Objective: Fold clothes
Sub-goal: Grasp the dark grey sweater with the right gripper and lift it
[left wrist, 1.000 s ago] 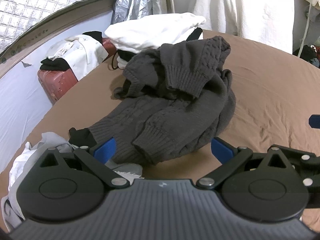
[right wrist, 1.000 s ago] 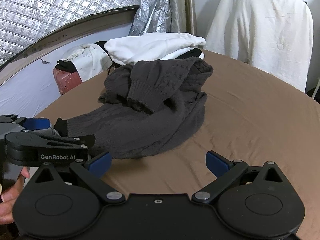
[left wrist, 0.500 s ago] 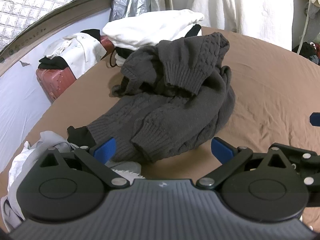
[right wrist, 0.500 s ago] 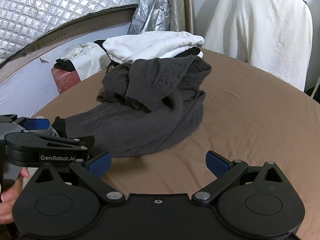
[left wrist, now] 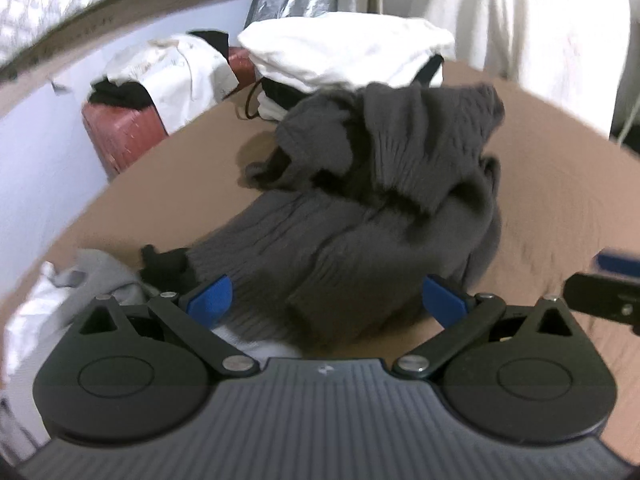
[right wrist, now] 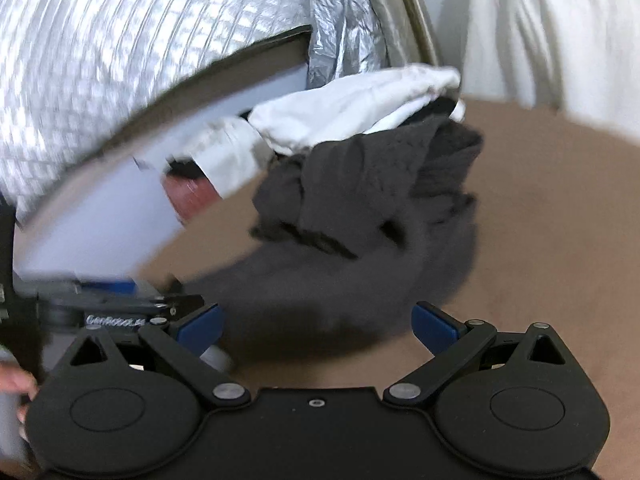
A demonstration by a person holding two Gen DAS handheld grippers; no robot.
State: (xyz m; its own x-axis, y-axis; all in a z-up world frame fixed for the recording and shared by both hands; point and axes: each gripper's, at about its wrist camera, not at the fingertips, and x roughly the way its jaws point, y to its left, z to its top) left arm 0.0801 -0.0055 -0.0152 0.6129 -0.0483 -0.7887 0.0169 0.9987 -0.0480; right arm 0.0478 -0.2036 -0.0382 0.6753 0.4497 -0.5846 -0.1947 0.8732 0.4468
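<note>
Your left claw (left wrist: pixel 326 300) has its blue-padded fingers (left wrist: pixel 210 298) spread wide apart, holding nothing, with the near ribbed hem of the crumpled dark grey cable-knit sweater (left wrist: pixel 372 208) lying between and just ahead of them. Your right claw (right wrist: pixel 316 322) is likewise spread wide and empty, its blue pads (right wrist: pixel 434 322) low over the brown cloth-covered table (right wrist: pixel 540 220), facing the sweater's near edge; both views are blurred, so fine detail is lost. From the right wrist view you can see the left claw's black body at the lower left, with part of your hand (right wrist: pixel 16 384) behind it. The sweater sits bunched in a heap about mid-table, one ribbed cuff draped over the top of the pile. Just left of the left claw, at the table's near edge, lies a rumpled light grey and white garment (left wrist: pixel 80 284) with a small black piece of fabric (left wrist: pixel 164 266) touching the sweater's hem. Beyond the sweater, at the far edge, rests a stack of folded white clothes (left wrist: pixel 340 54) over something dark. Off the table to the left stands a red hard-shell suitcase (left wrist: pixel 124 132) with white and black clothing heaped on it. A quilted silver sheet (right wrist: pixel 100 60) fills the background, and a white cloth (right wrist: pixel 560 32) hangs at the right.
</note>
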